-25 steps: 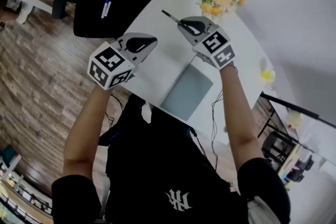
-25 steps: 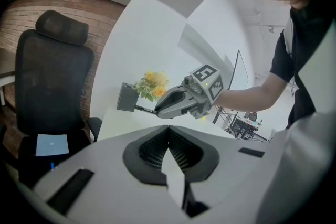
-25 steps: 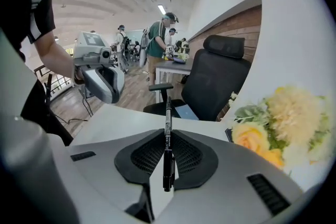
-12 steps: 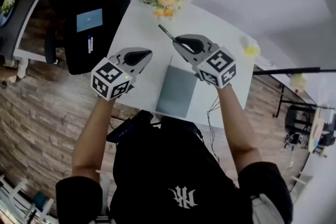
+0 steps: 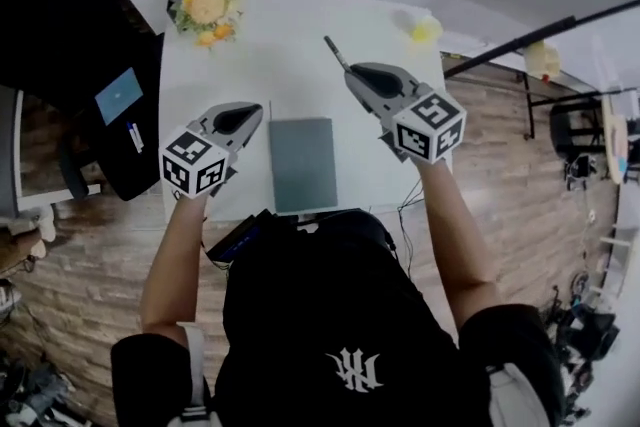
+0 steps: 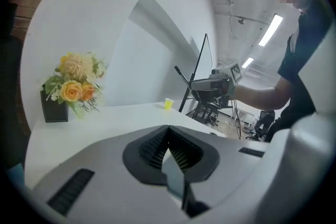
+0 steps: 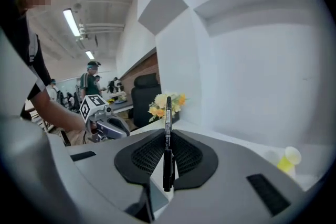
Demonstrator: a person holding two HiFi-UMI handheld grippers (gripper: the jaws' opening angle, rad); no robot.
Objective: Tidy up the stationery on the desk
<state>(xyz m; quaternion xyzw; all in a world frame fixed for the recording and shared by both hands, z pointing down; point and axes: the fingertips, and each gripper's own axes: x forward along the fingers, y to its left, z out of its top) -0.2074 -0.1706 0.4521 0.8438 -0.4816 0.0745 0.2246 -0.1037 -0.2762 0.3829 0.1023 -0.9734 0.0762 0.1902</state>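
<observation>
The black pen [image 7: 168,136] runs lengthwise along the right gripper's [image 5: 358,75] own line. Its far end sticks out past the jaw tips toward the far edge of the white desk [image 5: 300,45]. The jaws pinch its rear part between their ribbed pads. In the head view it is over the far half of the desk, between the flower bouquet [image 5: 207,7] and a small yellow cup [image 5: 427,28]. A grey notebook [image 5: 302,163] lies closed near the front edge, between both grippers. The left gripper [image 5: 252,112] has its jaws pressed together on nothing.
</observation>
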